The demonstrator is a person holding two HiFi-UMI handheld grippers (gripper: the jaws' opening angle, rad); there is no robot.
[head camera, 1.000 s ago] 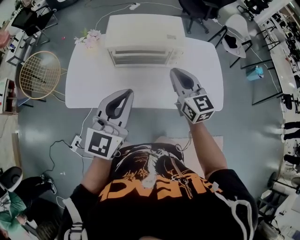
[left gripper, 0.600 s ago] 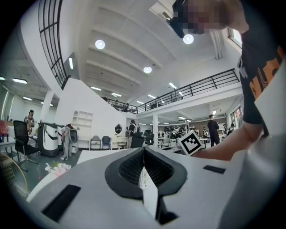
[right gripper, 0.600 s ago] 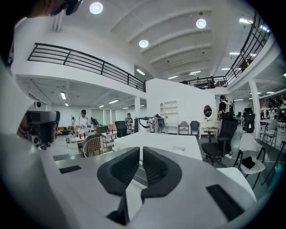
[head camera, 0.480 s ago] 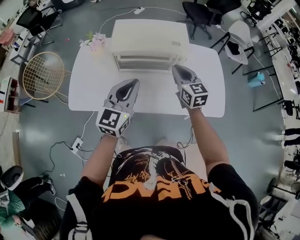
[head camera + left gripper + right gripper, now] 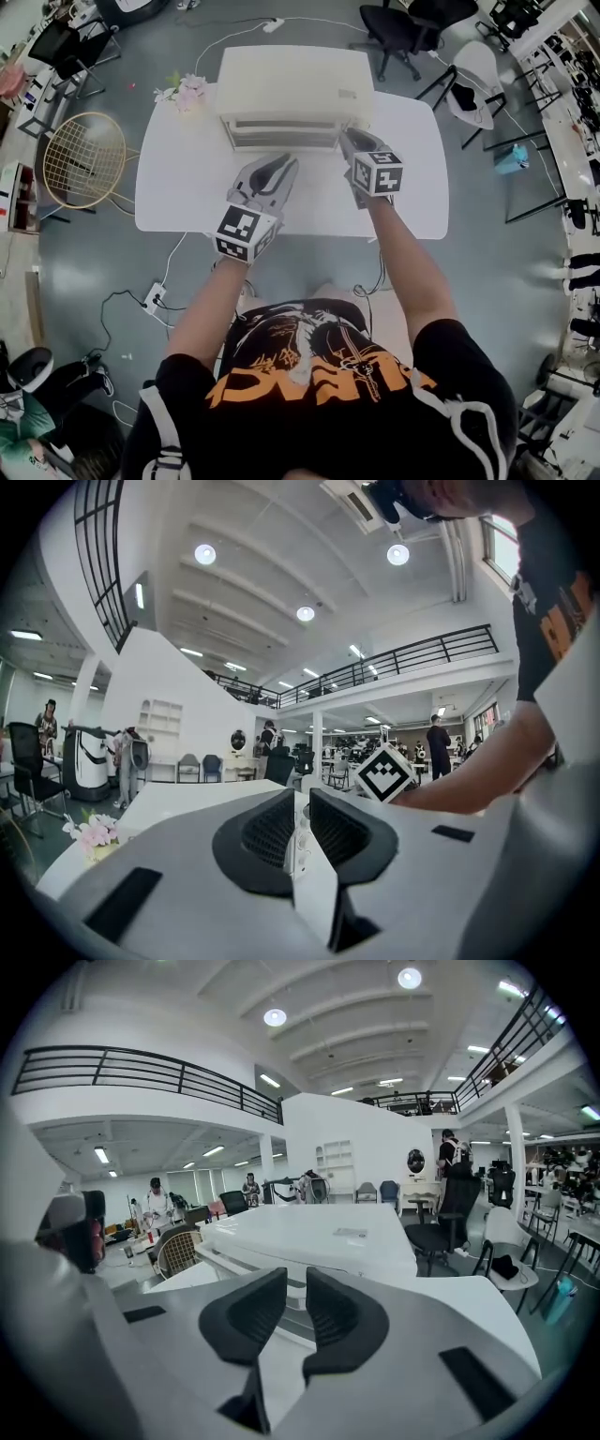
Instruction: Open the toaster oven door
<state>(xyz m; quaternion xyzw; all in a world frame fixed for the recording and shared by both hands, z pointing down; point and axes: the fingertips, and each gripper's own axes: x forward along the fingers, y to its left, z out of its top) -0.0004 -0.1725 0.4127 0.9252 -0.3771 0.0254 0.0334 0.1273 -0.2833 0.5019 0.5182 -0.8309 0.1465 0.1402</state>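
A white table [image 5: 178, 192] on the grey floor [image 5: 84, 281] carries the toaster oven [image 5: 292, 89] at 12 o'clock. The left gripper [image 5: 281, 165] and right gripper [image 5: 351, 141] hover over it, jaws together, empty.

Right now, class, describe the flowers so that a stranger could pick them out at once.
On the grey floor stands a white table with a cream toaster oven at its far edge. Left of the oven, at the table's corner, sit the flowers: the only pink thing on it.

Black T-shirt [image 5: 319, 375], orange print; grey left hand-held gripper [image 5: 281, 160] and right hand-held gripper [image 5: 348, 135] carry marker cubes [image 5: 242, 232].
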